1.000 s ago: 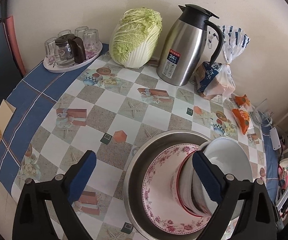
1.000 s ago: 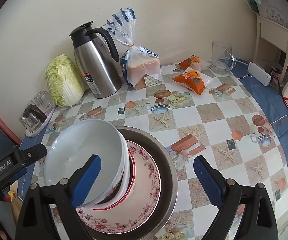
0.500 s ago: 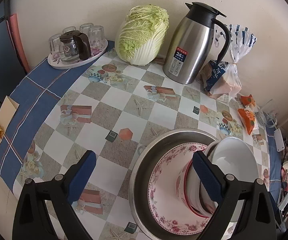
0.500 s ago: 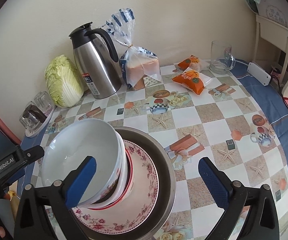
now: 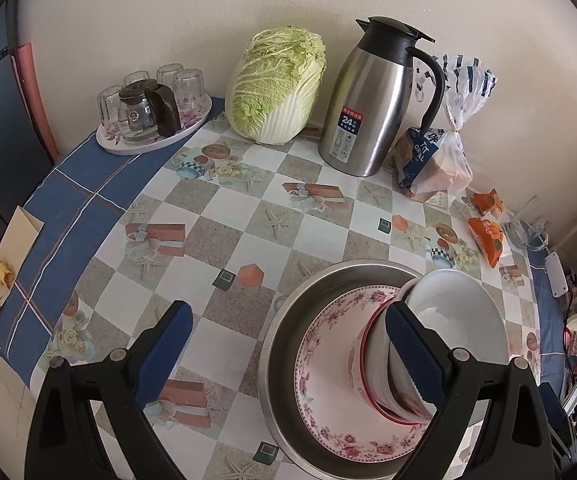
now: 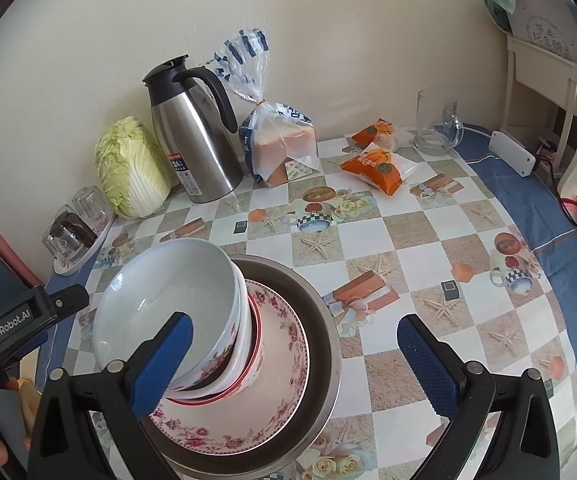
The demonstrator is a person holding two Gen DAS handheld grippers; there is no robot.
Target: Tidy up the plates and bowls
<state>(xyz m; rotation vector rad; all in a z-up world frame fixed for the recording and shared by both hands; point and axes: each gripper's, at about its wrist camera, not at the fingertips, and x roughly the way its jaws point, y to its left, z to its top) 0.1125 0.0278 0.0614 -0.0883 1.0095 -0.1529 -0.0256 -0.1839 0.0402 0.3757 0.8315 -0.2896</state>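
Note:
A steel basin (image 5: 284, 320) (image 6: 322, 320) holds a floral plate (image 5: 320, 400) (image 6: 284, 392). On the plate leans a tilted stack of bowls, a white bowl (image 5: 452, 312) (image 6: 168, 288) on top and a red-rimmed one beneath. My left gripper (image 5: 286, 348) hangs open above the basin's left side, its right finger in front of the stack. My right gripper (image 6: 296, 360) is open wide over the basin, its left finger in front of the white bowl's side. No pad presses on anything.
Along the wall stand a tray of glasses (image 5: 152, 120), a cabbage (image 5: 276, 84), a steel thermos jug (image 5: 376, 96), bagged bread (image 6: 280, 144), orange snack packs (image 6: 372, 164) and a glass mug (image 6: 436, 128). The left gripper's black housing (image 6: 12, 324) shows at the left edge.
The right gripper's jaws have spread a little wider beside the white bowl. The bowls, plate and basin have stayed put, and the left gripper has barely shifted.

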